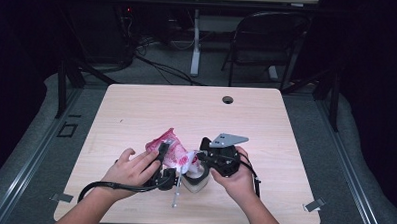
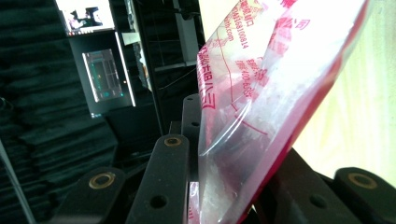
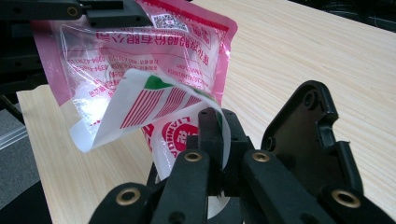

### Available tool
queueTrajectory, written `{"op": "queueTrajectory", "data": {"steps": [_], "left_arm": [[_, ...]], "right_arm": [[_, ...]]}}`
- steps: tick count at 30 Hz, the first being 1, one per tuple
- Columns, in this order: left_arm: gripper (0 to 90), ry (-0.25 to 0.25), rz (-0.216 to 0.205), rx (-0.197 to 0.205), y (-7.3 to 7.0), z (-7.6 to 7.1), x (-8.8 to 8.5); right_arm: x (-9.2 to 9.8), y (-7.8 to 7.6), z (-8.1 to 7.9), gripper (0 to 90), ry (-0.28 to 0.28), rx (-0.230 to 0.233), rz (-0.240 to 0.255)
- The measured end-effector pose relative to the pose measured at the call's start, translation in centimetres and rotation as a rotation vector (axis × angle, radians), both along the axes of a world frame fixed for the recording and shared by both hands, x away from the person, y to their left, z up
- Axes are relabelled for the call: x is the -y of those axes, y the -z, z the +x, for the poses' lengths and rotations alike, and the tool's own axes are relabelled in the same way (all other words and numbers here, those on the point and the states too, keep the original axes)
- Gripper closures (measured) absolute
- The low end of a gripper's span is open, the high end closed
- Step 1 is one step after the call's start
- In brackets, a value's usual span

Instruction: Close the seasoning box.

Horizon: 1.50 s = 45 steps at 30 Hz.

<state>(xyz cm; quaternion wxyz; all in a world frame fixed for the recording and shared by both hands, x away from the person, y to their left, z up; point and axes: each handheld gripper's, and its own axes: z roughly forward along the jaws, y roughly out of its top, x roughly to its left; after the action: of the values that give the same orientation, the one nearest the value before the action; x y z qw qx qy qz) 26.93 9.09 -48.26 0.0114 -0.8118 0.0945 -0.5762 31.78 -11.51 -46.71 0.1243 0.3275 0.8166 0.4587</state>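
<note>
Near the six o'clock edge of the worktop [image 1: 136, 105], the left gripper [image 1: 164, 153] has its jaws clamped on the red-printed plastic bag [image 1: 172, 148], while the right gripper [image 1: 205, 157], at its three o'clock, has its jaws pinched tight on the bag's torn flap.

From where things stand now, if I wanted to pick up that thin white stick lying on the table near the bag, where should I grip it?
Grip the white stick at its bare near end, coming from above. It lies flat and its far end is crowded by the bag and a hand-held gripper.
</note>
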Motion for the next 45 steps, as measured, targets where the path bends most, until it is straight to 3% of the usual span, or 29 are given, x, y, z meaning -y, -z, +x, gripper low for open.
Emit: {"op": "queueTrajectory", "data": {"steps": [12,16,29,32,36,45], "left_arm": [[80.2,-0.058,-0.155,-0.019,0.5,0.1,-1.3],[80.0,-0.075,-0.224,-0.025,0.6,0.2,-1.7],[79.7,-0.125,-0.361,-0.070,1.6,0.2,-2.7],[79.7,-0.129,-0.364,-0.077,1.9,0.2,-3.0],[79.4,-0.138,-0.409,-0.098,2.2,0.2,-3.3],[81.4,-0.164,-0.447,-0.139,2.7,0.2,-3.7]], "right_arm": [[-0.3,0.1,-0.2,90.0,-0.006,0.002,-0.007],[-0.3,0.1,-0.2,90.0,-0.008,0.003,-0.008],[-0.6,0.2,-0.3,90.0,-0.015,0.002,-0.007],[-0.7,0.3,-0.3,90.0,-0.019,0.003,-0.012],[-0.9,0.2,-0.4,90.0,-0.022,0.004,-0.009],[-0.9,0.1,-0.6,90.0,-0.027,0.007,-0.004]]}}
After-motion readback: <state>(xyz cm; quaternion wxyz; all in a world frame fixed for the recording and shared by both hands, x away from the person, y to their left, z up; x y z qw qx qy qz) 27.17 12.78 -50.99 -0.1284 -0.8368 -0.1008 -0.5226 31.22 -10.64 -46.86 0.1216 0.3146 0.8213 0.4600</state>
